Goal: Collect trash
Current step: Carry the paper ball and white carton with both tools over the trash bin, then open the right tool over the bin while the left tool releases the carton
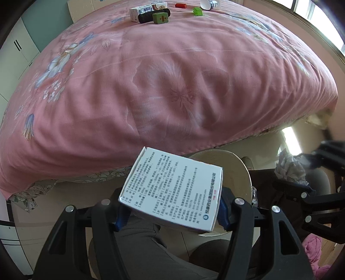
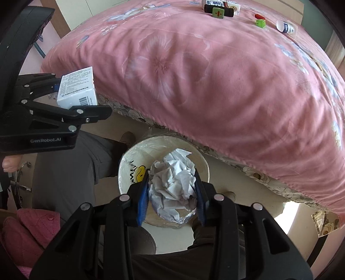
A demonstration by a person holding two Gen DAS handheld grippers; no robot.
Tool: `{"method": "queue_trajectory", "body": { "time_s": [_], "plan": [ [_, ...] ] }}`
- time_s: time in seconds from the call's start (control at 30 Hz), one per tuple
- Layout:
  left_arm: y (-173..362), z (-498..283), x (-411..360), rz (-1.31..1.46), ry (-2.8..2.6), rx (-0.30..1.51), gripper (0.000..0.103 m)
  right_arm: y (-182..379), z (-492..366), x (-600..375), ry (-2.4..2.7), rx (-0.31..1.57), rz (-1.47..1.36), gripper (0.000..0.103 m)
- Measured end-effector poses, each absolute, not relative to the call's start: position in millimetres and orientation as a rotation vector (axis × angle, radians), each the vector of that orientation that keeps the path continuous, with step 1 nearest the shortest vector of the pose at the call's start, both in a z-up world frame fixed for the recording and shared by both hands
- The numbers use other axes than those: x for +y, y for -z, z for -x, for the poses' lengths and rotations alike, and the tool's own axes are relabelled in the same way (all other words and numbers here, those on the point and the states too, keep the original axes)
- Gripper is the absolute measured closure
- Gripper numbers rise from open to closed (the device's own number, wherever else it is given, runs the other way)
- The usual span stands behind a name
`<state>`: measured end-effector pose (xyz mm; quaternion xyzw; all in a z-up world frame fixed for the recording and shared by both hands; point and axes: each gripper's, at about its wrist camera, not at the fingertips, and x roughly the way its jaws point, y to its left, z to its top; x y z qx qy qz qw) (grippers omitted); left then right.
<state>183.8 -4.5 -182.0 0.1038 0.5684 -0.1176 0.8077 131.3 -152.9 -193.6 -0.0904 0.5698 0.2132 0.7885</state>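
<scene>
1. The left gripper (image 1: pixel 170 206) pinches a white printed carton (image 1: pixel 172 189) between its blue pads (image 1: pixel 223 210); the carton's broad face, covered in small print, tilts up toward the camera.
2. In the right wrist view the same carton (image 2: pixel 77 88) shows a barcode on its lower side and hangs beside the edge of the bed, to the left of the bin.
3. The right gripper (image 2: pixel 172 193) clamps a crumpled ball of white paper (image 2: pixel 174 183), its blue pads (image 2: pixel 143 198) pressed against both sides of the ball.
4. The paper ball hangs directly above the open mouth of a round cream waste bin (image 2: pixel 127 172), which has a clear liner and a yellow smiley face printed on it.
5. The bin (image 1: pixel 235 170) stands on the pale floor just beside the bed, partly hidden behind the carton in the left wrist view.
6. A pink floral bedspread (image 1: pixel 161 86) covers the bed.
7. At its far end lie a long white carton (image 1: pixel 148 9), a black cylinder (image 1: pixel 154 16), a dark green block with a red mark (image 1: pixel 160 18), a bright green block (image 1: pixel 198 11), a small red block (image 1: pixel 180 5) and a white bottle lying on its side (image 2: pixel 285 26).
8. The person's grey trouser legs (image 2: pixel 64 168) appear beside the bin, and a pink quilted fabric item (image 2: pixel 28 228) lies at lower left.
</scene>
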Motion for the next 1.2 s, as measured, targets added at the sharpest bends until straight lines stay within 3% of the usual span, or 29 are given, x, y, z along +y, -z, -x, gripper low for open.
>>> {"method": "queue_trajectory", "body": {
  "time_s": [0.6,1.2],
  "plan": [
    [315.4,-202.4,-25.4,-0.139,0.266,1.507,0.038,322.8,-141.2,-136.0,-0.485,1.533,0.08,0.065],
    [397.7,-212.8,-38.3,-0.038,0.242,1.698,0.038,395.4,-151.4,-128.6,-0.452,1.687,-0.004,0.065]
  ]
}}
